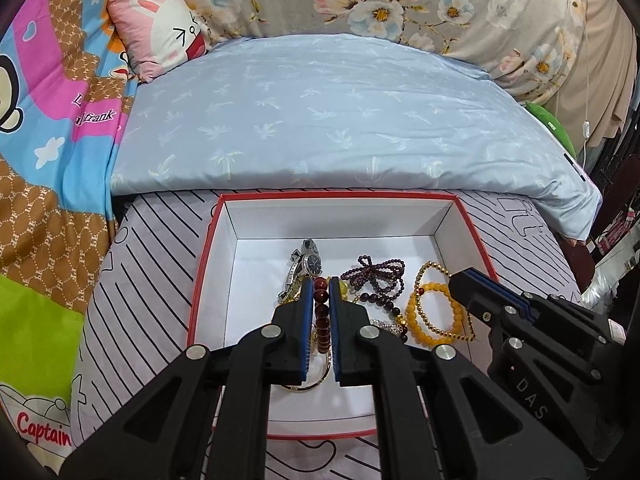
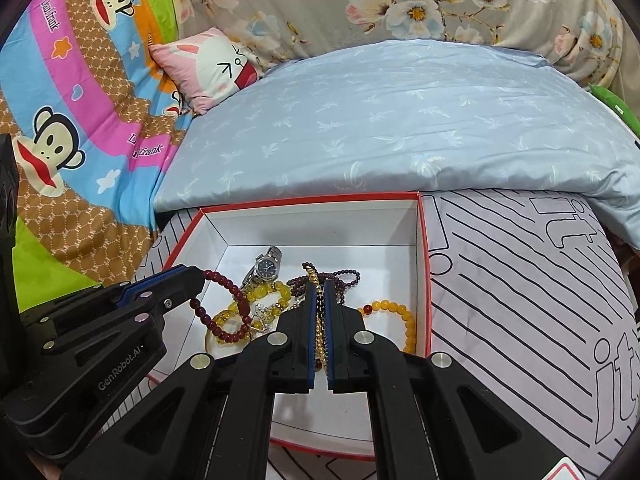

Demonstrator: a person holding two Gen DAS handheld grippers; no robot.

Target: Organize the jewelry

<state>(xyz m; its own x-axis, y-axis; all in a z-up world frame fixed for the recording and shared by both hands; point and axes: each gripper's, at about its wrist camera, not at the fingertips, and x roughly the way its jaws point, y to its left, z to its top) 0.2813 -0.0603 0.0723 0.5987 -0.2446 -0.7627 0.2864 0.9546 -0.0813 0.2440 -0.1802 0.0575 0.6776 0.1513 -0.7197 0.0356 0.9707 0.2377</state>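
A white box with a red rim (image 1: 208,256) (image 2: 424,264) lies on the bed and holds jewelry. My left gripper (image 1: 321,286) is shut on a dark red bead bracelet (image 1: 321,316) (image 2: 224,304) inside the box. My right gripper (image 2: 319,286) is shut on a gold bead chain (image 2: 320,328) (image 1: 420,300), and it also shows in the left wrist view (image 1: 460,280). In the box also lie a silver watch (image 1: 308,264) (image 2: 266,266), a purple bead necklace (image 1: 376,276), an orange-yellow bead bracelet (image 1: 436,312) (image 2: 400,316) and yellow amber beads (image 2: 272,292).
The box sits on a white sheet with black stripes (image 2: 520,300). A folded pale blue quilt (image 1: 320,120) lies just behind the box. A pink bunny pillow (image 1: 160,36) and a colourful monkey-print blanket (image 1: 48,120) lie to the left. A floral cover (image 1: 400,0) is at the back.
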